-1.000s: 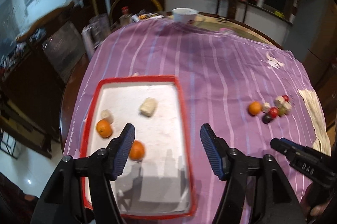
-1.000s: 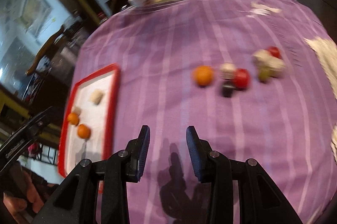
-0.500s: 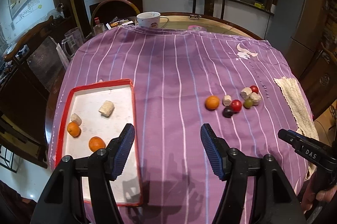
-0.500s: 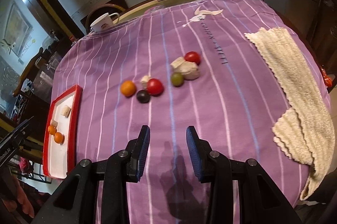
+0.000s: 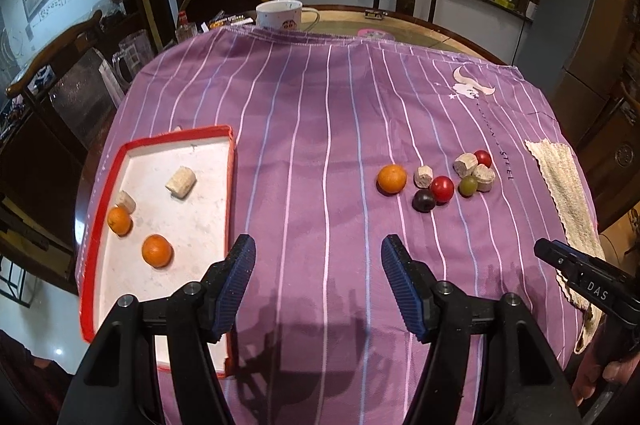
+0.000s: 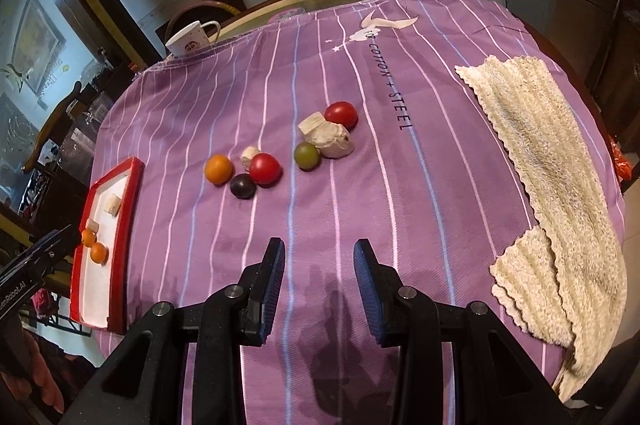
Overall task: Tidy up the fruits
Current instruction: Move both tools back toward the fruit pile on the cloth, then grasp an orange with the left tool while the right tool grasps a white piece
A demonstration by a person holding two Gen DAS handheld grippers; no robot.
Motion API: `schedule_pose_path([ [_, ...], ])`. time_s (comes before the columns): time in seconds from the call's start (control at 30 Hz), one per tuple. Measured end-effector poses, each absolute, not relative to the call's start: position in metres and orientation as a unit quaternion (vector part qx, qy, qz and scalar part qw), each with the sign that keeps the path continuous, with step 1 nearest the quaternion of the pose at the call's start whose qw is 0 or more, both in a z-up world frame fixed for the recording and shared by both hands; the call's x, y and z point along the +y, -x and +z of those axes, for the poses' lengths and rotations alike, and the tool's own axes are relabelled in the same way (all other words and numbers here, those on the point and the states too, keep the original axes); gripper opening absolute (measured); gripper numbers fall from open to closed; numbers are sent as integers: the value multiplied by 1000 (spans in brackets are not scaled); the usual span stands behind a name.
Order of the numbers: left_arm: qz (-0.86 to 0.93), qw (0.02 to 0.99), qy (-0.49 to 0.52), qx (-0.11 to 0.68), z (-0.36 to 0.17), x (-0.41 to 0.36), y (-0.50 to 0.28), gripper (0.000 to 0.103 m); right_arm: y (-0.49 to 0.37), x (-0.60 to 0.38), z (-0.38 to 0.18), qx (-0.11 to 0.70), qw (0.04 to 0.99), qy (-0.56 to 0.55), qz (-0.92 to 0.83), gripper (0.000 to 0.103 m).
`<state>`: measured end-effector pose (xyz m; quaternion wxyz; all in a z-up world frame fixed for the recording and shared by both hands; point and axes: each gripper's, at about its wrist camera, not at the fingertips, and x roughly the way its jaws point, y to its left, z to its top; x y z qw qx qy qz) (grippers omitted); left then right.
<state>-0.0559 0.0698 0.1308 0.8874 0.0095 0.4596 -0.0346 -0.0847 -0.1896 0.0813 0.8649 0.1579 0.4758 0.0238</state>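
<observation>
Hand-held gripper (image 5: 316, 281) shifted; fruits (image 5: 436, 181) probably ahead-right.

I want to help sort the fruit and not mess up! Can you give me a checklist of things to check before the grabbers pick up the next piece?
1. Left gripper empty, jaws apart: ok.
2. Right gripper empty, jaws apart: ok.
3. Red-rimmed tray has bare room for more: ok; it holds only two oranges and two pale chunks.
4. Loose orange stands free enough to grab: ok, it sits at the left end of the cluster.
5. Red tomato stands free: not ok; the dark grape and a pale chunk crowd it.
6. Either gripper is over the cluster: not ok, both hang short of it above bare purple cloth.
</observation>
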Motion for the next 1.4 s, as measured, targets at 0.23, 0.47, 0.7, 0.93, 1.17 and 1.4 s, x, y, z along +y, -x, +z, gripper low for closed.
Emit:
schedule_pose_path([
  [0.23, -35, 870, 11, 492, 99, 66, 43, 65, 69, -205, 64, 493, 855, -157, 29, 40],
  [0.47, -65, 853, 26, 517, 70, 48, 21, 65, 39, -207, 53, 500, 853, -142, 51, 40],
  [0.7, -91, 855, 28, 509, 59, 26, -18, 65, 7, -211, 51, 494, 857, -137, 60, 40],
  [0.93, -108, 845, 59, 521, 40, 19, -56, 65, -19, -220, 44, 492, 852, -168, 67, 40],
  [1.17, -115, 842, 69, 523, 26, 16, -74, 65, -43, -221, 30, 500, 836, -214, 73, 40],
  [1.4, -121, 843, 44, 523, 20, 9, -83, 62, -59, -219, 22, 504, 834, -216, 63, 41],
])
